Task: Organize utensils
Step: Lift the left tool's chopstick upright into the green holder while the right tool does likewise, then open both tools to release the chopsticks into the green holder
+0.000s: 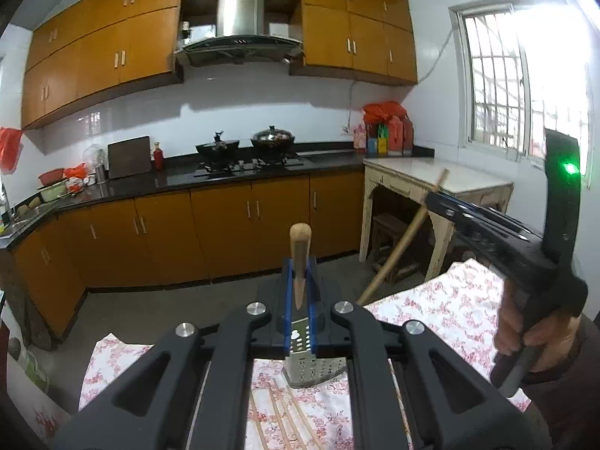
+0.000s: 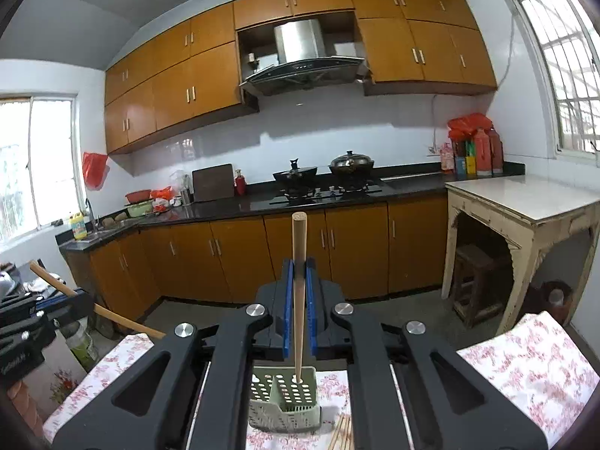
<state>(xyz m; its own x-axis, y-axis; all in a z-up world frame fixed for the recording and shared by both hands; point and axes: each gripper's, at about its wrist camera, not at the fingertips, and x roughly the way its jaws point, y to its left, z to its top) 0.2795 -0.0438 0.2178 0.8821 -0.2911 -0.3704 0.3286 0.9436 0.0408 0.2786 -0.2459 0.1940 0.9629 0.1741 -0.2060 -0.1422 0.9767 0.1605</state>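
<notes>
My left gripper (image 1: 299, 262) is shut on the wooden handle (image 1: 300, 247) of a metal grater (image 1: 313, 363), which hangs over the floral tablecloth (image 1: 442, 311). My right gripper (image 2: 299, 262) is shut on a long wooden chopstick (image 2: 299, 281) whose lower end reaches into a green perforated utensil holder (image 2: 287, 401) on the table. The right gripper with its chopstick also shows in the left wrist view (image 1: 487, 225). Several loose chopsticks (image 1: 285, 423) lie on the cloth below the grater, and some lie beside the holder (image 2: 343, 431).
Orange kitchen cabinets (image 2: 292, 255) and a black counter (image 2: 337, 195) with two pans stand across the floor. A worn white side table (image 2: 525, 202) stands at the right under a window. A sink (image 2: 97, 225) is at the left.
</notes>
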